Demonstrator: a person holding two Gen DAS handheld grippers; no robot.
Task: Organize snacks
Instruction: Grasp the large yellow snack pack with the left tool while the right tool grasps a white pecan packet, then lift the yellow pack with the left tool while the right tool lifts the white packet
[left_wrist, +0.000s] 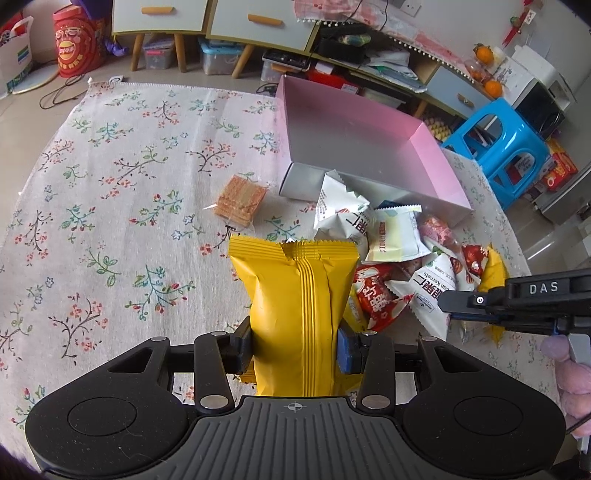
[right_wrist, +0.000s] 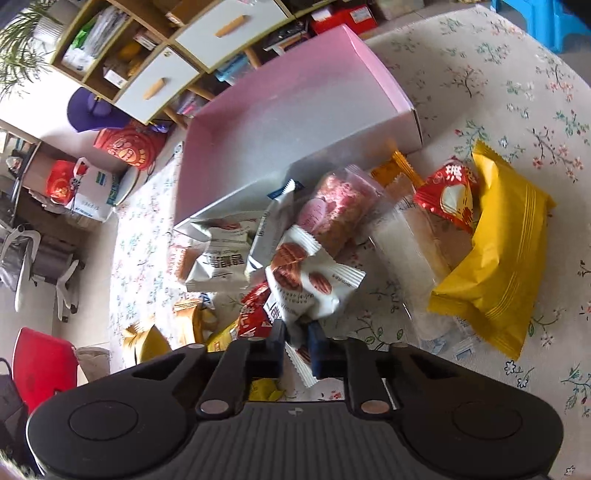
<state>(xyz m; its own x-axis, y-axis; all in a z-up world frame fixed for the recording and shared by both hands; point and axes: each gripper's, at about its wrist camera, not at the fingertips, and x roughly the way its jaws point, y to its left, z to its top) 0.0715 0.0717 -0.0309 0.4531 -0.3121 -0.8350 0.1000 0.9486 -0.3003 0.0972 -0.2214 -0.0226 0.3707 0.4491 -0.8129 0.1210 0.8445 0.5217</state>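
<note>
A plain yellow packet (left_wrist: 295, 314) with ribbed seams is showing against a cream tablecloth (left_wrist: 110, 184) printed with small red, green and blue floral sprigs. The box (left_wrist: 369, 140) is showing pink walls and a silvery-grey floor. A white packet (right_wrist: 310, 284) is bearing brown pecan pictures.

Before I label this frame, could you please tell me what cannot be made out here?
- Left wrist view: yellow packet hides the left gripper pads' contact and the cloth beyond.
- Right wrist view: the white pecan packet is blurred; its small print is unreadable.
- Both views: pink box far corner is cut off or distorted.
</note>
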